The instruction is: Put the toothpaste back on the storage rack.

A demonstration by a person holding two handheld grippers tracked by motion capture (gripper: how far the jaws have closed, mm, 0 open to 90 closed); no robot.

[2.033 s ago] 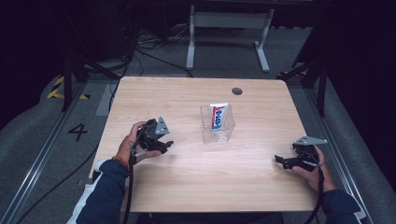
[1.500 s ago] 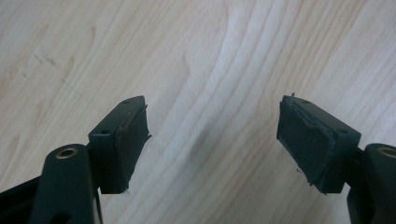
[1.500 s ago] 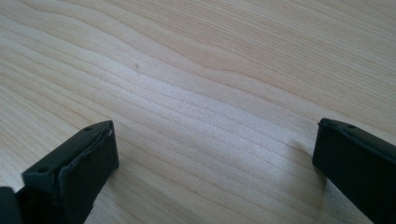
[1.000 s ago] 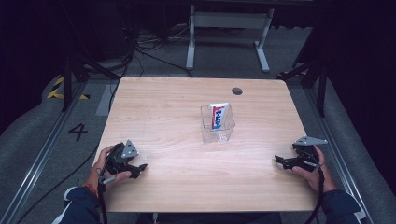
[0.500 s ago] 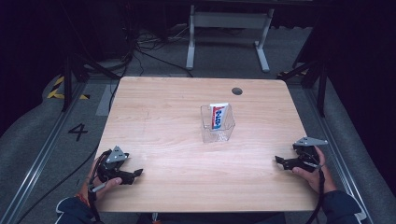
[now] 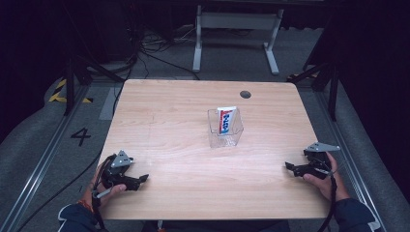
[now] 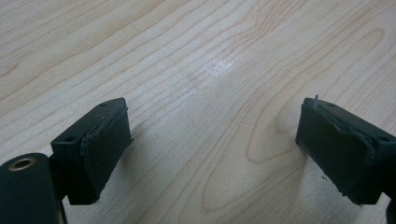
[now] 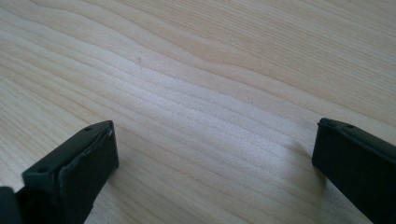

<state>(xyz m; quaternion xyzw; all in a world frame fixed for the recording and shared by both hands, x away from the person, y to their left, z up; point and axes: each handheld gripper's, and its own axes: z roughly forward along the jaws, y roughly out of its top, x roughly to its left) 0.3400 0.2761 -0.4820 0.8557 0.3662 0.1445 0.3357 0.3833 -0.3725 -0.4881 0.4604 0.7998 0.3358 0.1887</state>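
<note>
While both hand-held tools rest at the near corners of the pale wood-grain table (image 6: 169, 111), nothing is gripped by either. The black two-jaw left gripper (image 6: 140, 180) is seen with its jaws spread wide over bare wood, and the black two-jaw right gripper (image 6: 288, 166) is likewise held wide apart and empty. The white toothpaste tube with red and blue print (image 6: 226, 120) is found standing upright inside the small clear plastic box (image 6: 225, 136), near the middle of the table and well apart from both grippers. From this, the placing of the tube in the box is judged to be done; little appears to be left beyond the grippers being kept parked at the table's near edge.
</note>
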